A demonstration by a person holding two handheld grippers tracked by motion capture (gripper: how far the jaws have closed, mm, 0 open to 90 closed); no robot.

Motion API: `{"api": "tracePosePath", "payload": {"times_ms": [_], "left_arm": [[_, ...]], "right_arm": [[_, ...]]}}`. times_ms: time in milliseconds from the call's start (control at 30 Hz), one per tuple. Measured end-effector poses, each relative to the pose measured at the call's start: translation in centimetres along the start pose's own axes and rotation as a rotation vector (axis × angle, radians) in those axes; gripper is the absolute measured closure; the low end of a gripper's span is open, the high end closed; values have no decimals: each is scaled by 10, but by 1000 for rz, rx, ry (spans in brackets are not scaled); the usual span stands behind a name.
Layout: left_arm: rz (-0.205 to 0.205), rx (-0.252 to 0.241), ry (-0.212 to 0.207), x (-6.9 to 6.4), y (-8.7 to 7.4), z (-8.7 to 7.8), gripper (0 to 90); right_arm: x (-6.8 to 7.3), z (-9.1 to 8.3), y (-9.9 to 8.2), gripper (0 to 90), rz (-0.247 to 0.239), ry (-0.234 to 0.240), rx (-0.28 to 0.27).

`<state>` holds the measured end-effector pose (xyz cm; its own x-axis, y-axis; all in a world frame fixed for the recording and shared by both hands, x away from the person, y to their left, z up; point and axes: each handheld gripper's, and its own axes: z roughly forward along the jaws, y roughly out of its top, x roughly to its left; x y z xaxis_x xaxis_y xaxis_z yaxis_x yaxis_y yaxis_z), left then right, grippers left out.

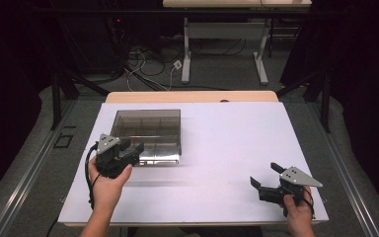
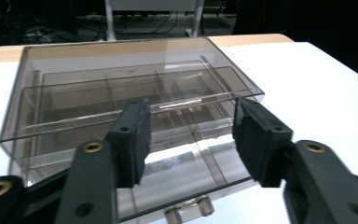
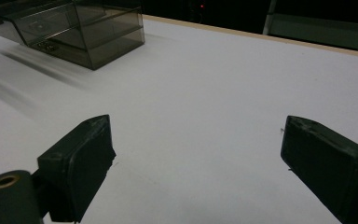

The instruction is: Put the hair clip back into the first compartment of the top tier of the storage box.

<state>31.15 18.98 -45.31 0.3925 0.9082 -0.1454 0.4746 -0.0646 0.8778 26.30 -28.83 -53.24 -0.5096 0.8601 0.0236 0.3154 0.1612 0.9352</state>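
Left gripper (image 2: 189, 140) hovers with fingers spread at the smoky compartment box's (image 1: 148, 129) front latch, probably to open it, while the right gripper (image 1: 266, 178) waits wide open and empty over the bare tabletop (image 1: 227, 143).

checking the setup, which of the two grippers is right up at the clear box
The left gripper: its open jaws sit at the near edge of the smoky clear compartment box. The right gripper, also open, hovers over bare white table, well apart from the box.

My left gripper (image 1: 131, 152), jaws parted, points toward one o'clock. My right gripper (image 1: 265, 177), jaws wide apart, points toward ten o'clock, well apart from it.
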Motion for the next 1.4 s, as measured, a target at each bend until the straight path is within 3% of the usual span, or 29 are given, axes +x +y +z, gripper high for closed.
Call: {"api": "tracePosePath", "payload": {"times_ms": [200,300,400,600,933,1400], "left_arm": [[86,41,-30,-10,-2,4,623],[89,62,-50,-12,-3,4,692],[85,89,-102,-16,-6,3,740],[76,98,-136,-20,-16,2,810],[50,97,-126,-19,-34,-6,890],[23,104,-100,-14,-51,-12,900]], "right_arm": [[1,1,-1,88,2,0,-1],[1,2,-1,88,-1,0,4],[1,2,0,88,-7,-1,10],[1,1,0,89,-4,0,11],[1,2,-1,89,-2,-2,6],[1,2,-1,88,-1,-3,7]]}}
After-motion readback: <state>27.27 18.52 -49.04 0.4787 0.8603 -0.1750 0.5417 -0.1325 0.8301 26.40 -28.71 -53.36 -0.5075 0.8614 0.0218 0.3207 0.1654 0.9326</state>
